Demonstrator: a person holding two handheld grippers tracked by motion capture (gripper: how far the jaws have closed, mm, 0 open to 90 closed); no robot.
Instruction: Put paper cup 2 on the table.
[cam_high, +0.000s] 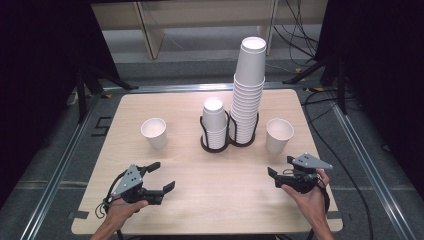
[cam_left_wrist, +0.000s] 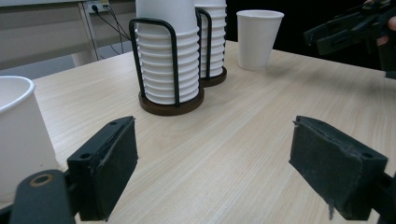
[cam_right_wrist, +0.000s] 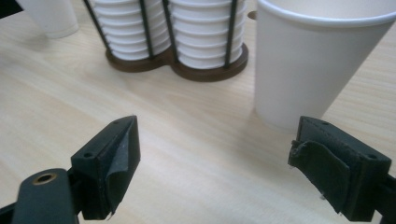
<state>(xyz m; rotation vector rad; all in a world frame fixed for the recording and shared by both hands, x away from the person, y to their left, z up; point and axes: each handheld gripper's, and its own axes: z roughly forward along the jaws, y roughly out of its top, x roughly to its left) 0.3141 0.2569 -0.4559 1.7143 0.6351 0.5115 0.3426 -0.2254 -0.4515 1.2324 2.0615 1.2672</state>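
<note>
Approaching the white paper cup (cam_right_wrist: 317, 60) with the right gripper (cam_right_wrist: 215, 168), jaws spread wide and empty; cup standing upright on the table (cam_right_wrist: 196, 130), just ahead of the right-hand jaw. Left gripper (cam_left_wrist: 215, 172) likewise wide, empty.

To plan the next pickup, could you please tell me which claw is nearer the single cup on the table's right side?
Right. The right claw sits just in front of that cup; the left claw is far across the table.
</note>
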